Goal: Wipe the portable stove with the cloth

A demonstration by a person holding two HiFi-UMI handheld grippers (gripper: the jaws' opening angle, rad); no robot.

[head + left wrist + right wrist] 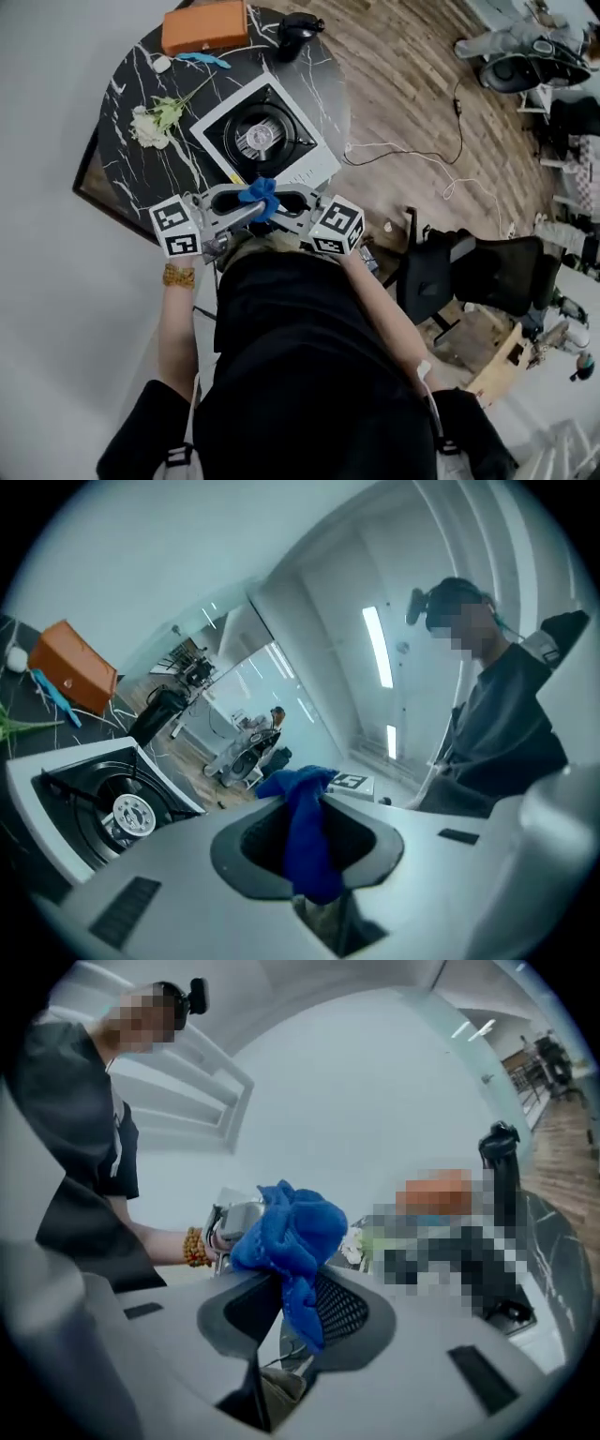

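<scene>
The blue cloth is bunched up in the air between my two grippers, just over the near edge of the portable stove. The stove is white with a black round burner and rests on a black marble table. My left gripper and right gripper face each other tip to tip, and each is shut on the cloth. In the left gripper view the cloth hangs through that gripper's jaws, with the stove at lower left. In the right gripper view the cloth bulges above its gripper.
On the table behind the stove lie an orange box, a white flower sprig, a small blue item and a black object. A black office chair and a loose cable are on the wooden floor at right.
</scene>
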